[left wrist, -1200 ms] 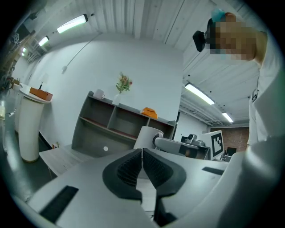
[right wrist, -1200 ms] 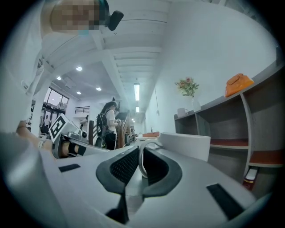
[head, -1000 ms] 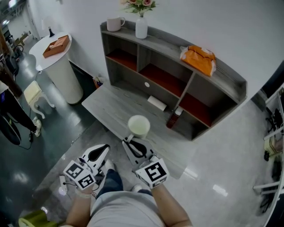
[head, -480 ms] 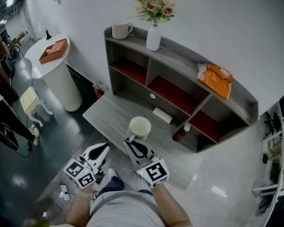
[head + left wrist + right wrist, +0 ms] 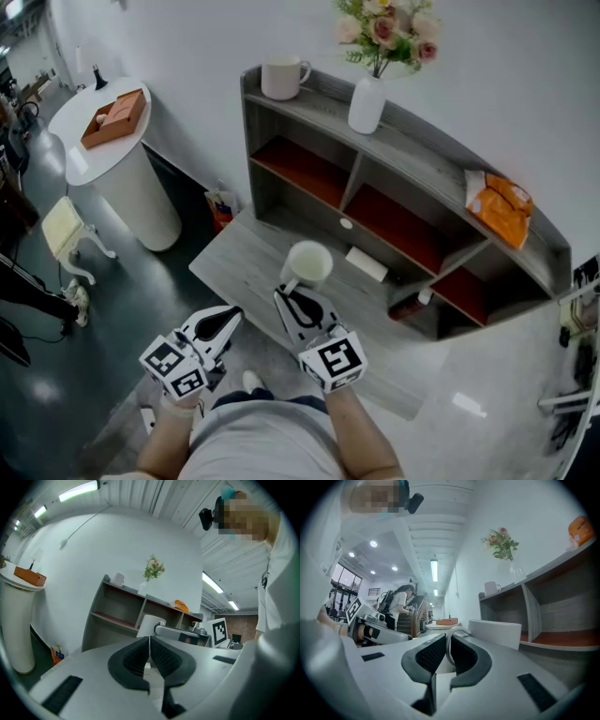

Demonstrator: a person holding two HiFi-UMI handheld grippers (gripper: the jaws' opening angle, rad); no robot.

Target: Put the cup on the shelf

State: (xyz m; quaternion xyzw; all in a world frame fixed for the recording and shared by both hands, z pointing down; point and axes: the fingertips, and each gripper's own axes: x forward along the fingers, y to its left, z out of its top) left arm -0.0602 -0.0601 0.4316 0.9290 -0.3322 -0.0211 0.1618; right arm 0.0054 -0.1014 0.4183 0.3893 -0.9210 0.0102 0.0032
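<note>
Cup point(image 5: 307, 263) is over the worktop point(image 5: 234, 265), its handle point(image 5: 454, 631) clamped in our right tool point(image 5: 289, 295) so we can carry it to the far shelf point(image 5: 417, 141); our left tool point(image 5: 228, 317), jaws together and empty, hangs near us.

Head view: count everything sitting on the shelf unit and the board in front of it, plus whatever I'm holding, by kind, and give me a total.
Cups: 2 (held cup, shelf-top cup)
Vase with flowers: 1
Orange bag: 1
White box: 1
Bottle: 1
Total: 6
</note>
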